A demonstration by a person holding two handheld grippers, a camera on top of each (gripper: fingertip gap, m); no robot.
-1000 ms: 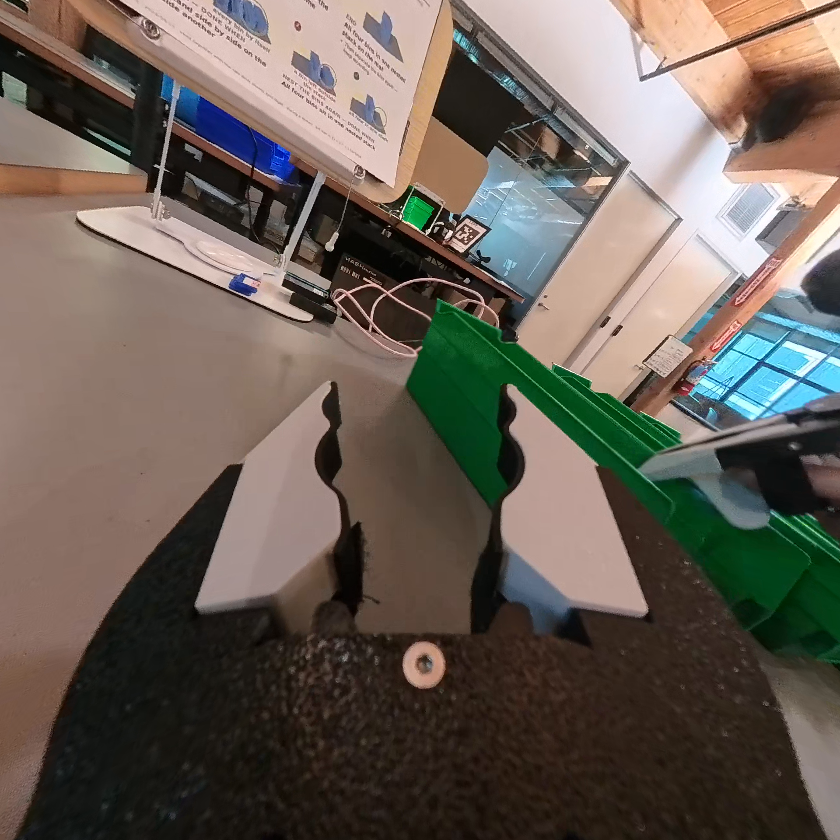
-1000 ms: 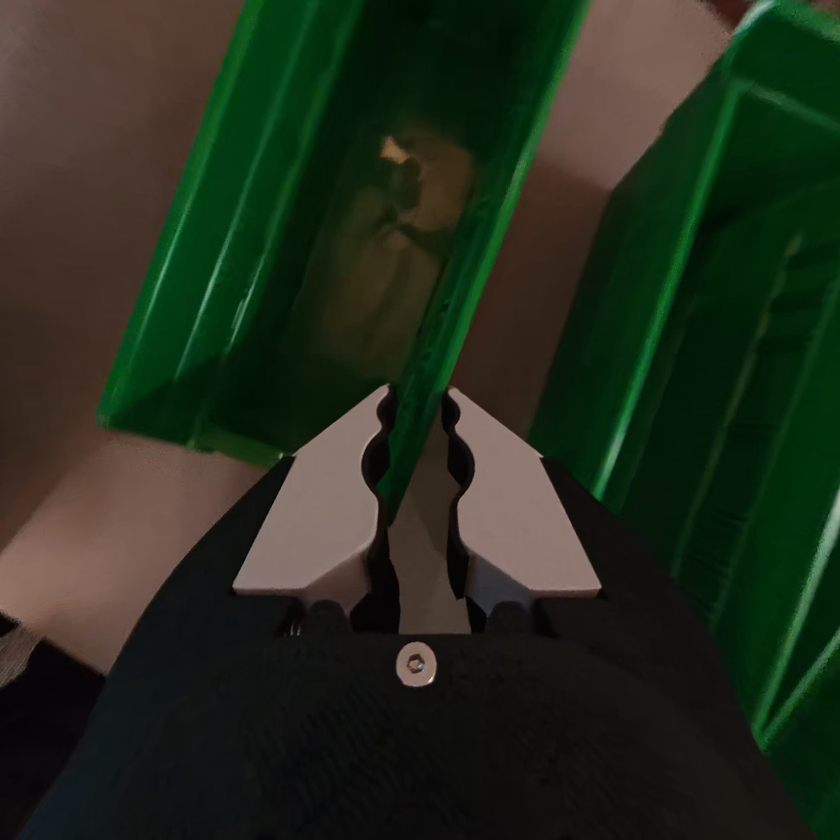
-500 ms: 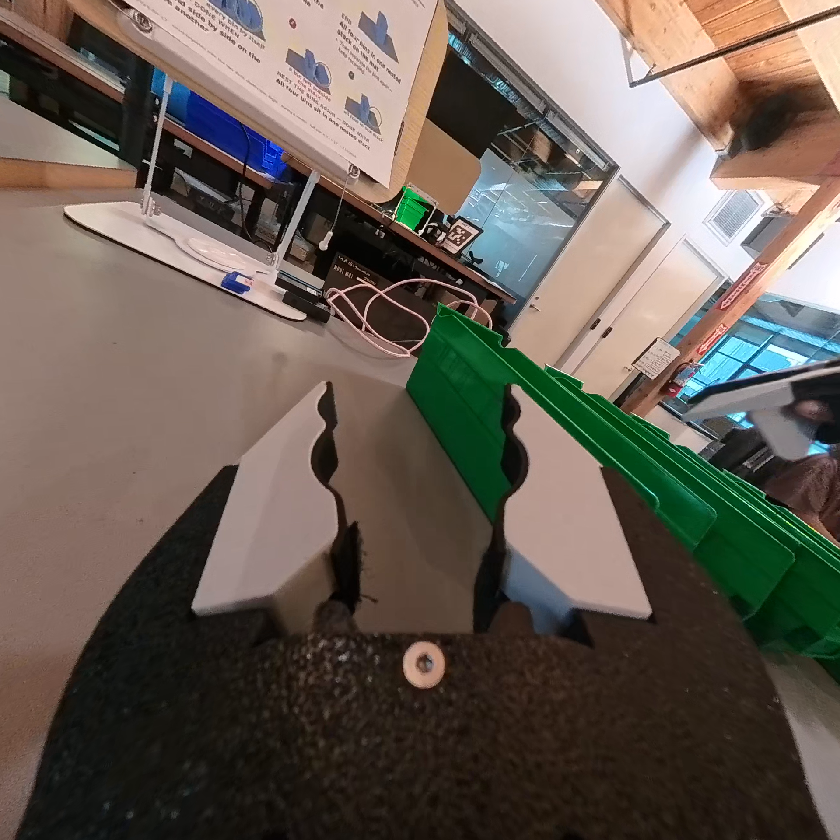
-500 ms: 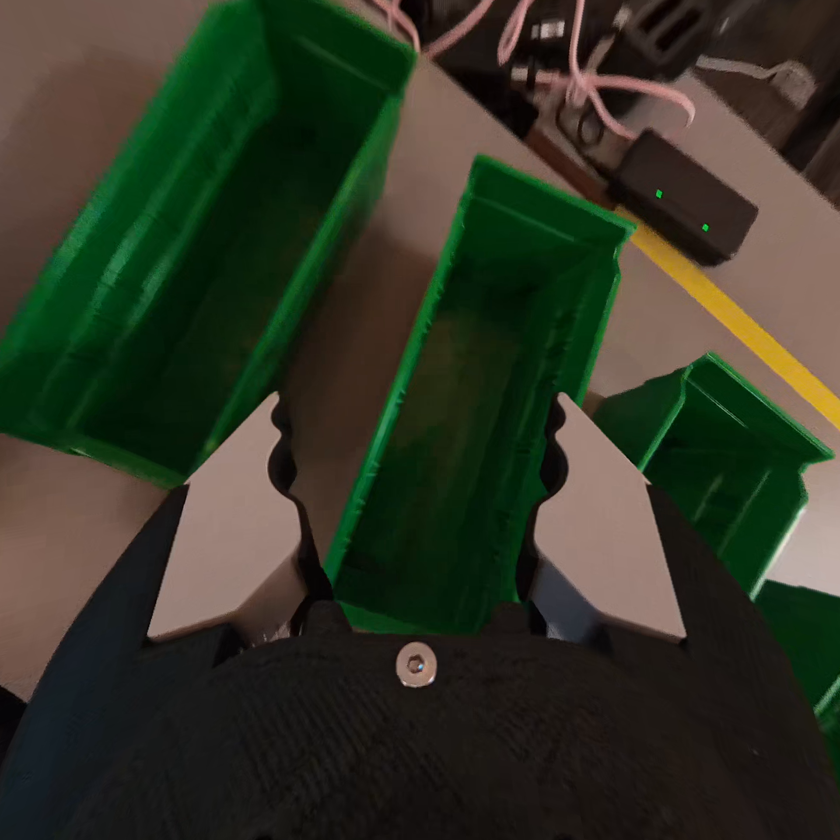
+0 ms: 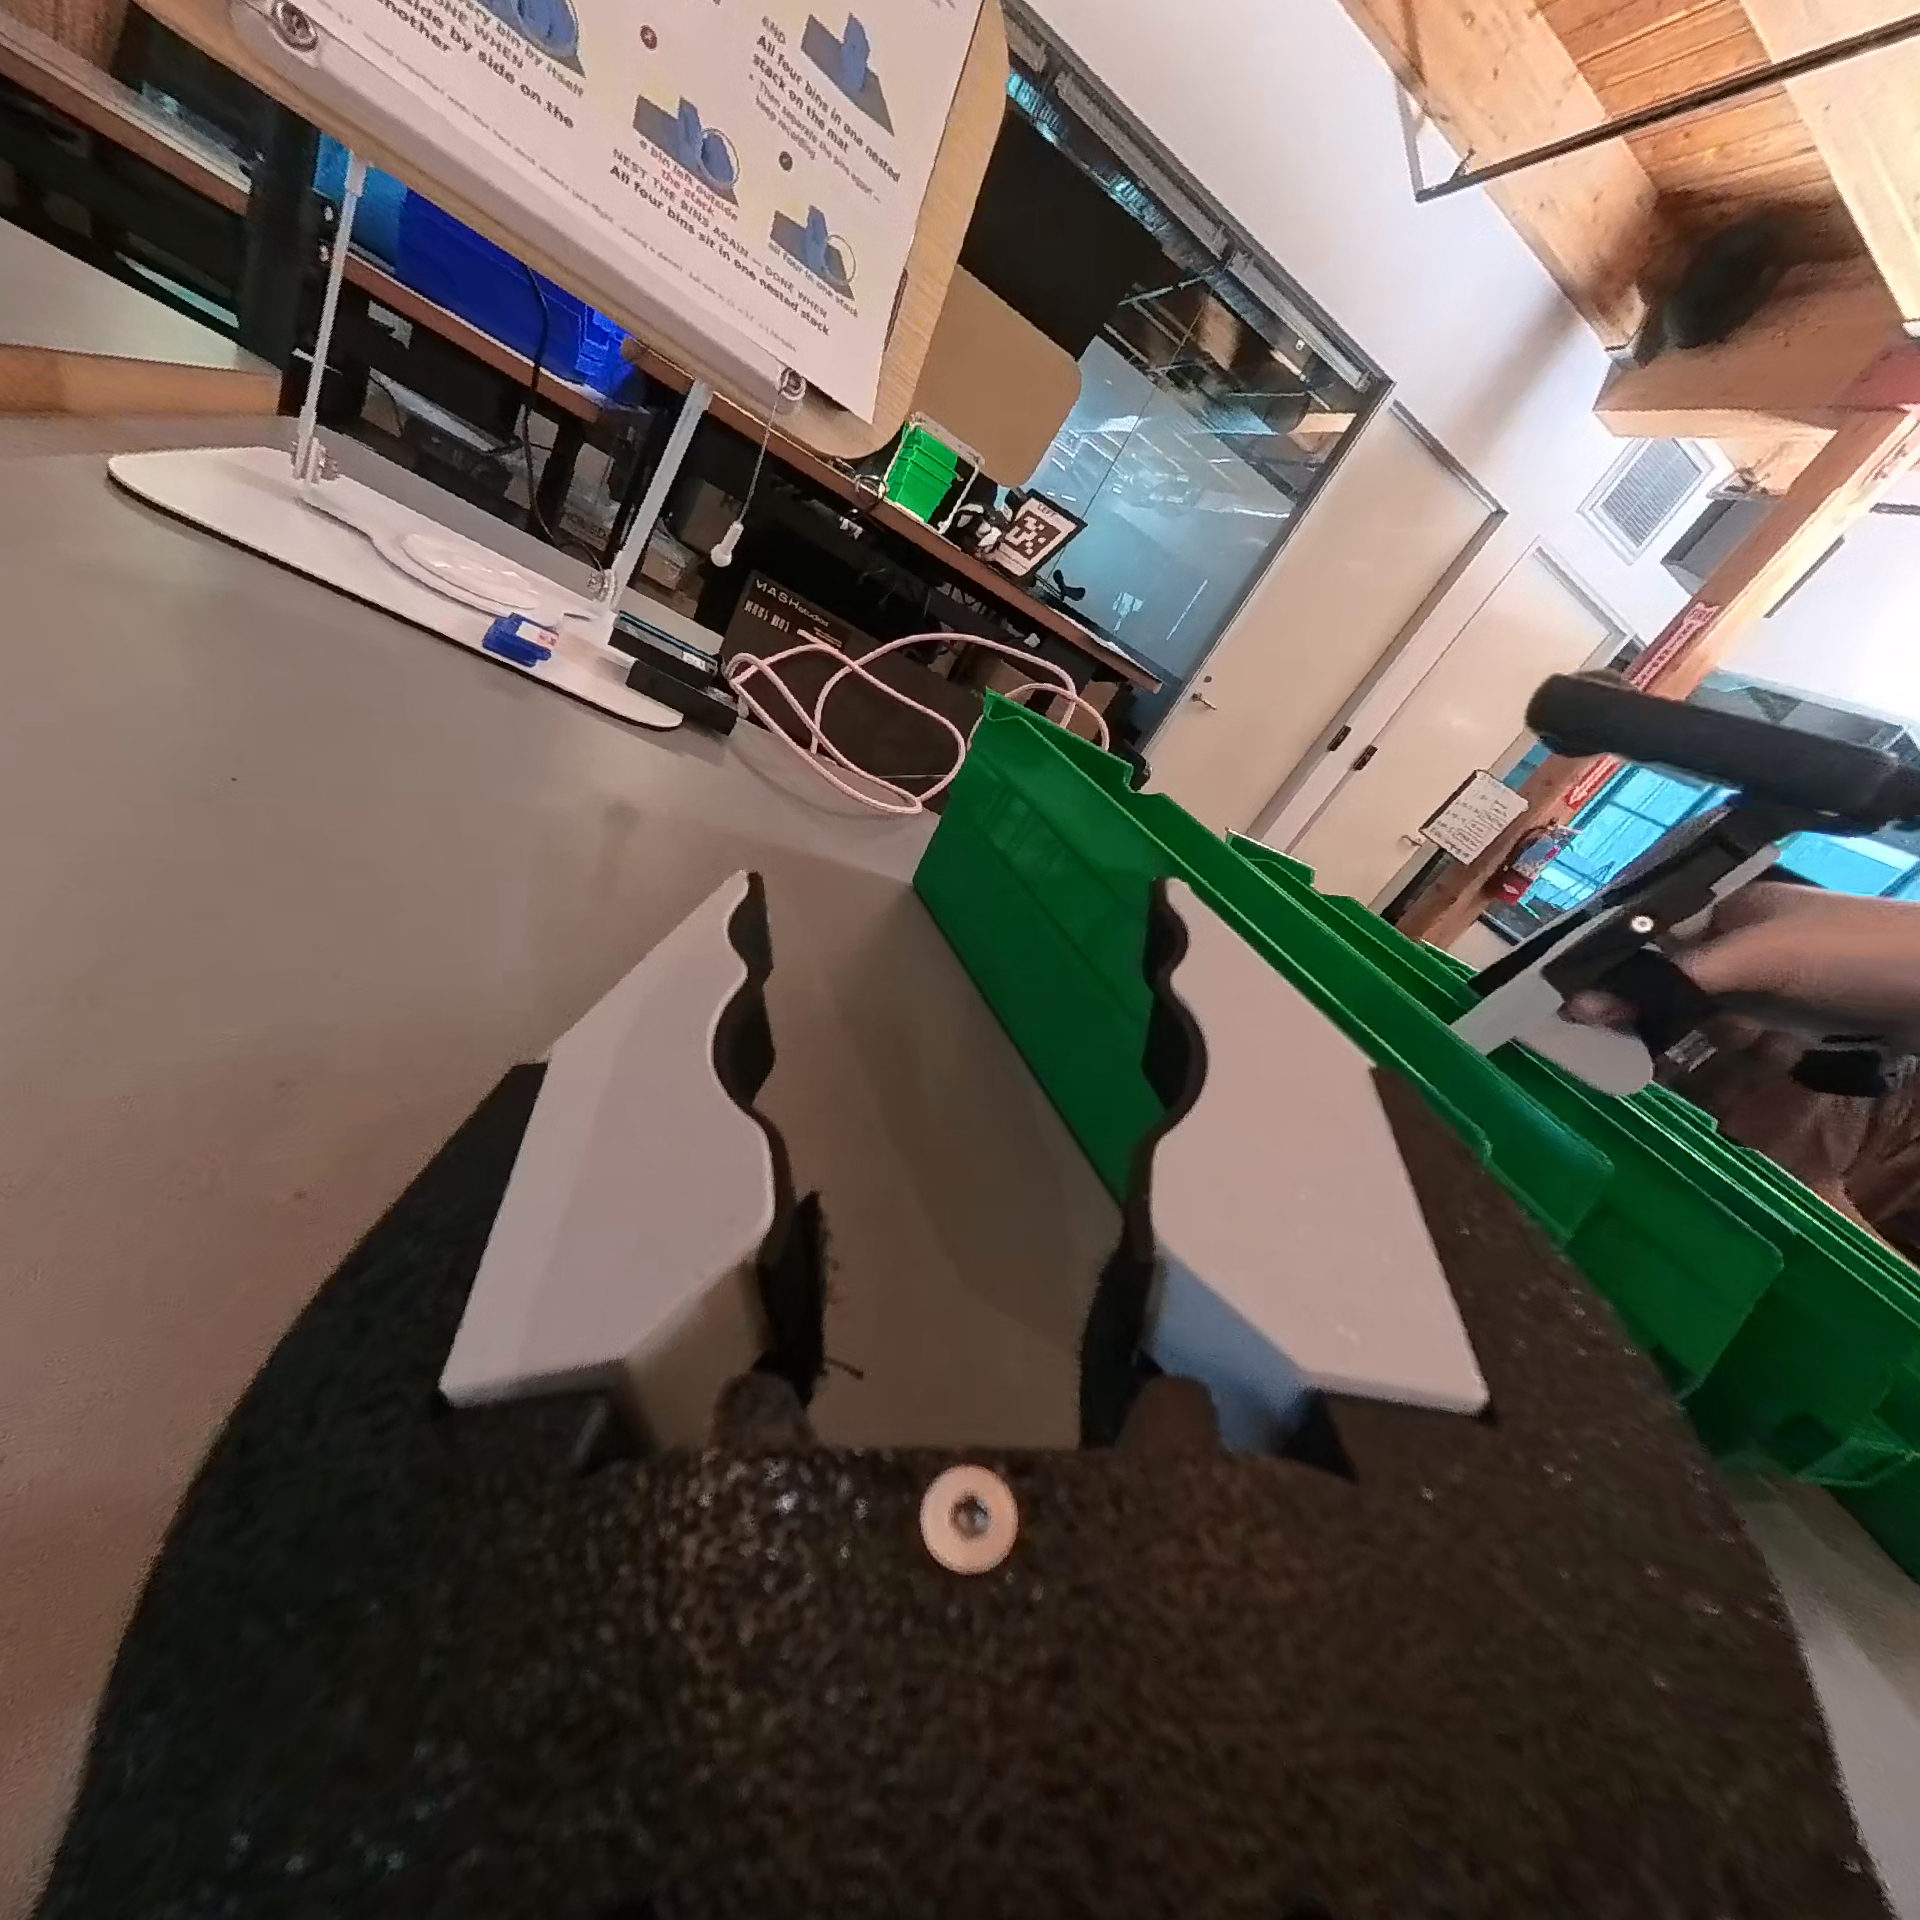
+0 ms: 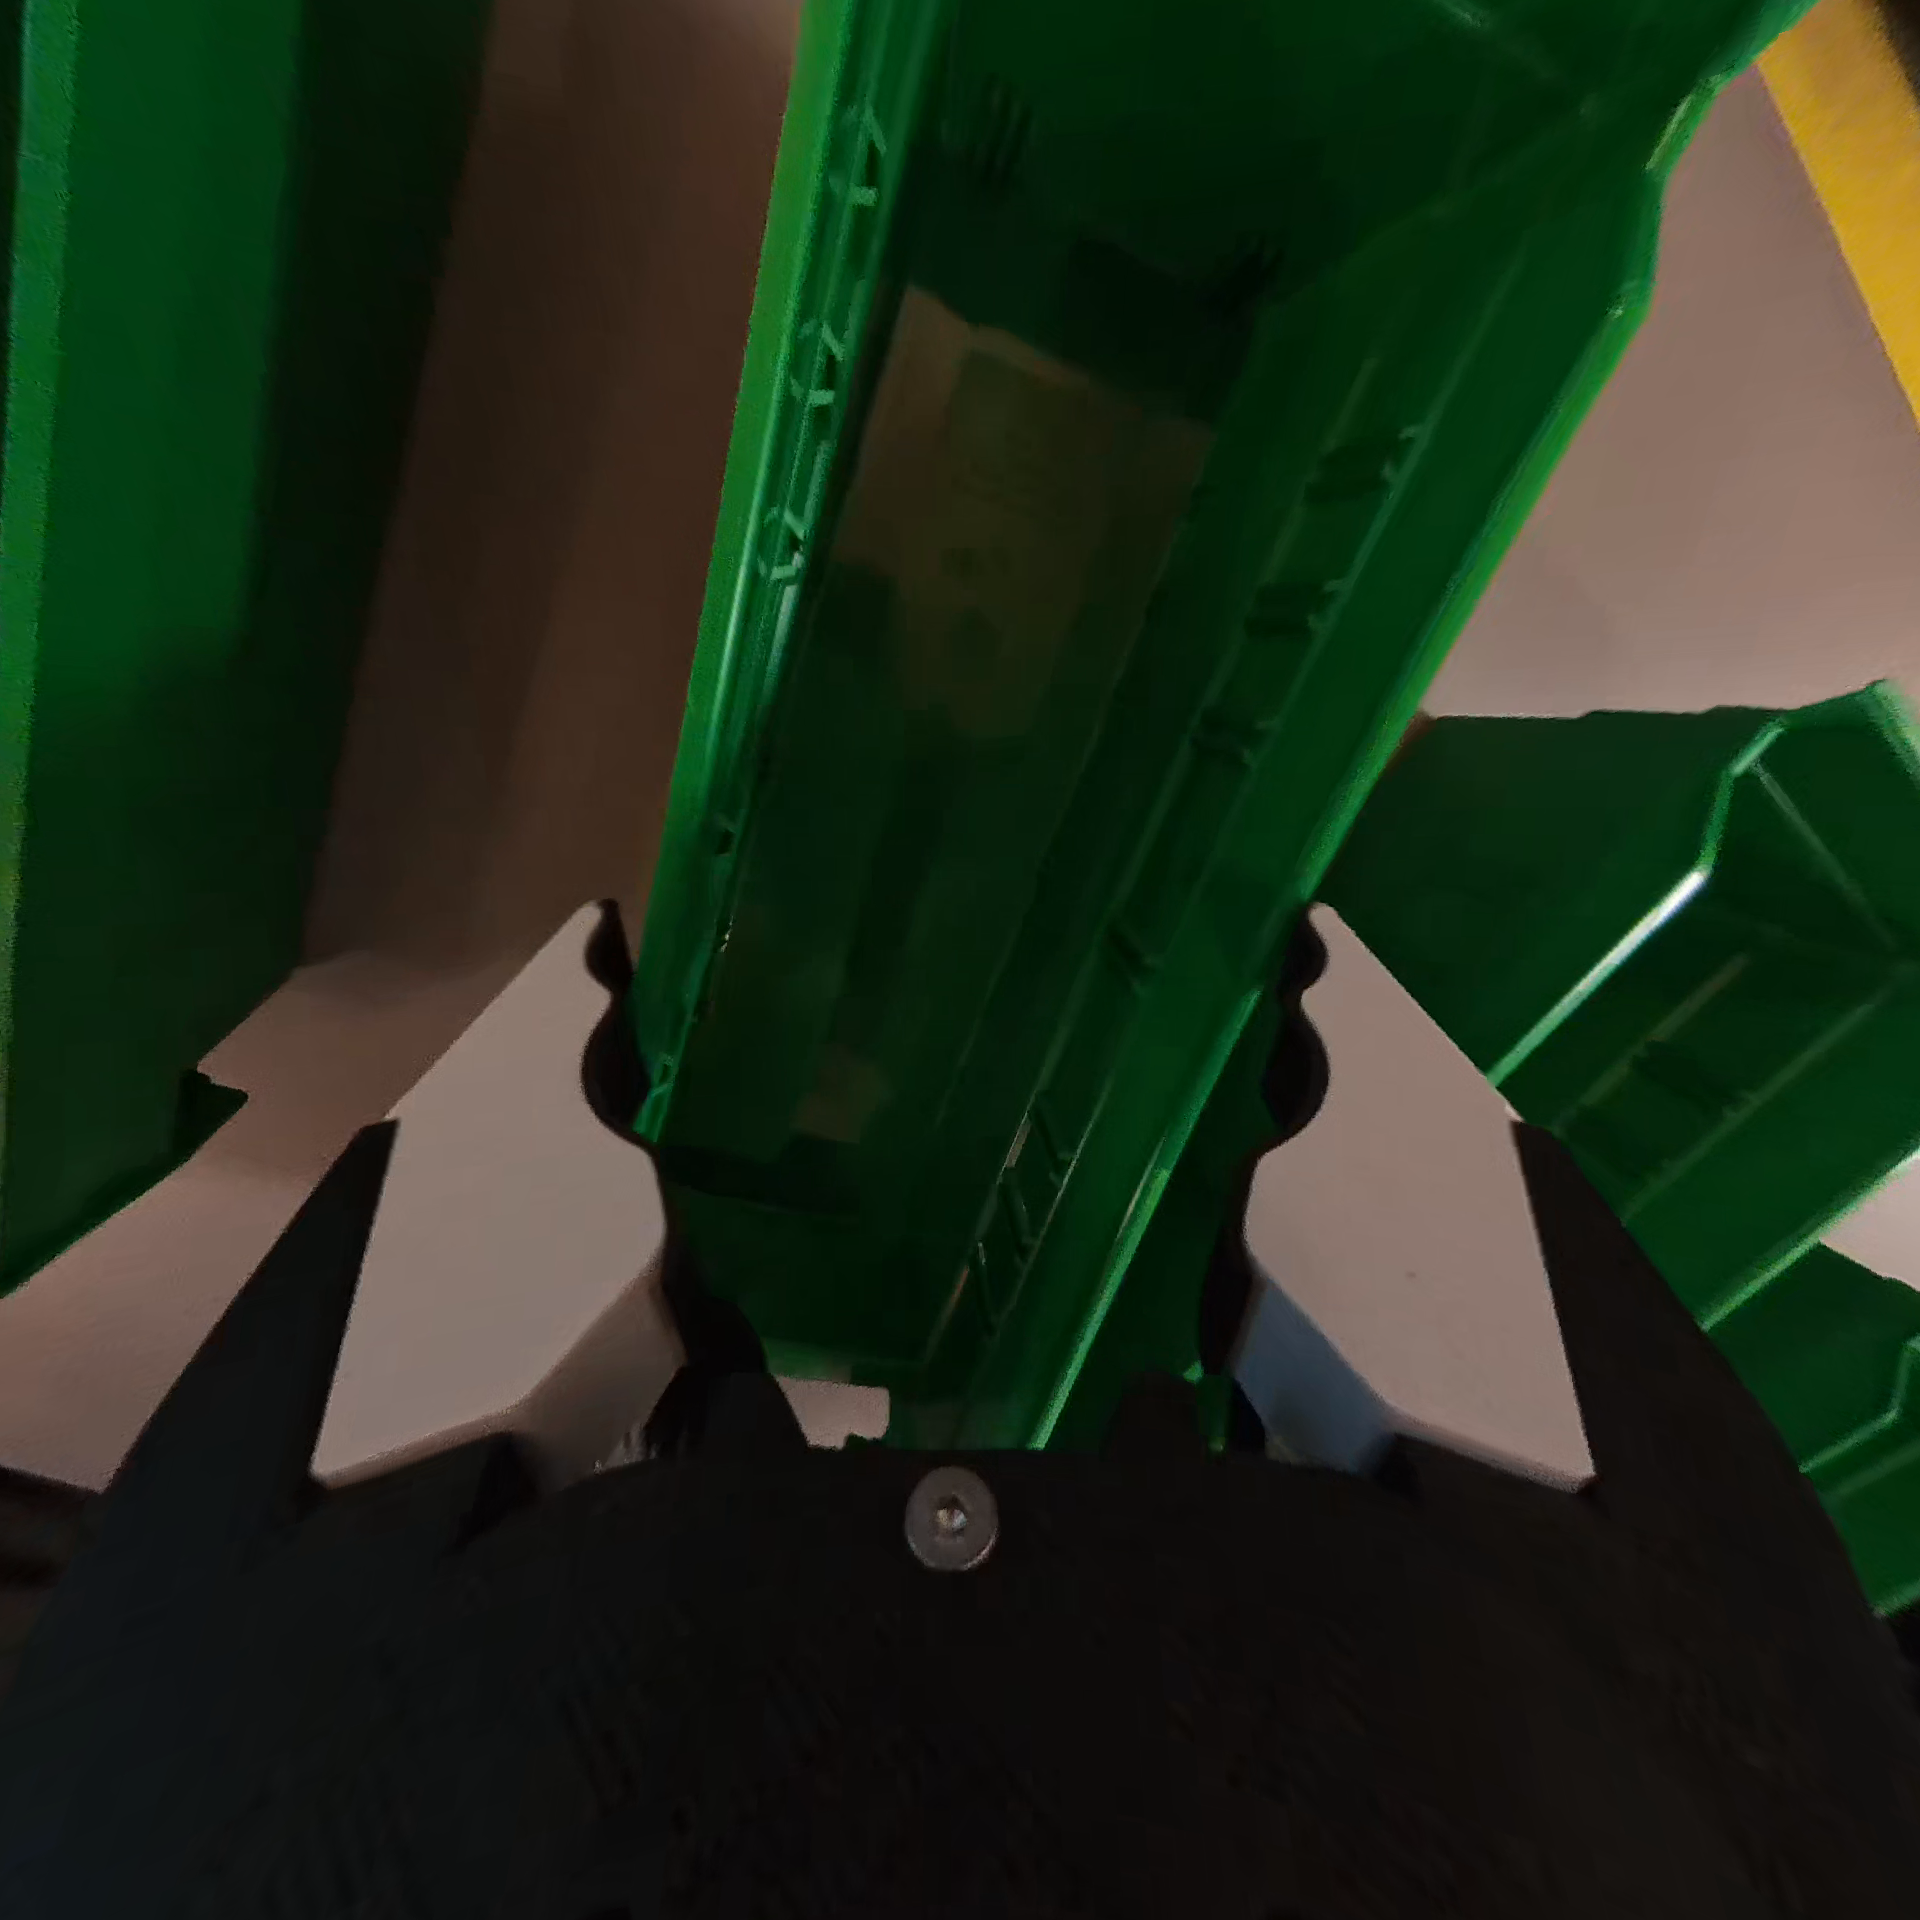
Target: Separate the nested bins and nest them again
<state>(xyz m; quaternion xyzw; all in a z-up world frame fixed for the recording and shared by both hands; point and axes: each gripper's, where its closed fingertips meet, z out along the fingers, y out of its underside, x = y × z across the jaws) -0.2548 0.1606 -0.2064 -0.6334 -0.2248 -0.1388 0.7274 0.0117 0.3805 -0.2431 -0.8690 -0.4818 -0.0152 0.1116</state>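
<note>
Several green bins stand apart on the grey table. In the right wrist view I look down into a long, narrow green bin [image 6: 1039,623]. My right gripper [image 6: 956,914] is wide open with one finger on each side of that bin's near end. Another bin [image 6: 156,520] lies to the left and another [image 6: 1662,935] to the right. My left gripper [image 5: 956,888] is open and empty, low over the table, just left of the nearest bin [image 5: 1060,935]. The right gripper [image 5: 1538,1008], held by a hand, shows above the bins in the left wrist view.
A sign on a white stand [image 5: 343,509] is at the far left of the table, with a small blue object [image 5: 520,636] on its base. A pink cable [image 5: 883,707] and a black box lie beyond the bins. A yellow line [image 6: 1849,156] runs at the table's far right.
My right gripper let go of a bin wall, opened wide, rose, and came down around the middle bin's near end. The left gripper has barely moved.
</note>
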